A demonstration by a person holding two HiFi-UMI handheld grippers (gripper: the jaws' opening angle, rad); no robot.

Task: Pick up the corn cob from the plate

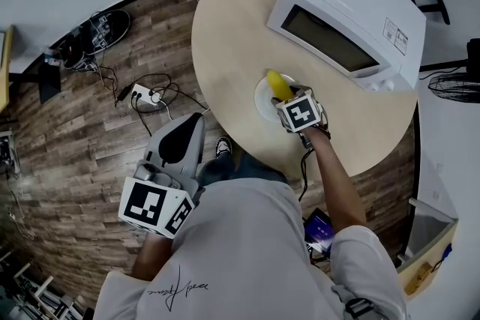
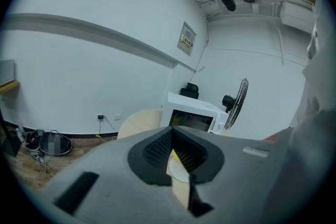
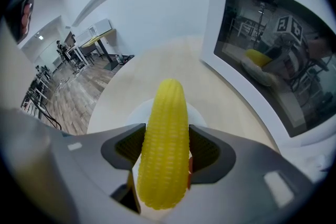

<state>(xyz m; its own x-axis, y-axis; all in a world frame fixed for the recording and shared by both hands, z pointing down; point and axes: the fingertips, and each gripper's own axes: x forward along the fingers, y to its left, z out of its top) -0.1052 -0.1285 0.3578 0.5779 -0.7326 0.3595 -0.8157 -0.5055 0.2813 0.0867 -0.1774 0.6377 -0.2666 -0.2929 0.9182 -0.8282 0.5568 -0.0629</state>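
A yellow corn cob stands between the jaws of my right gripper, which is shut on it. Its tip points toward the microwave. Under it lies a white plate on the round table. In the head view the corn cob sticks out over the plate from the right gripper. My left gripper hangs off the table at the lower left, near the person's body. In its own view the left gripper has its jaws nearly together with nothing between them.
A white microwave stands on the far right of the round wooden table, close behind the plate. Cables and a power strip lie on the wooden floor to the left. A fan stands at the right.
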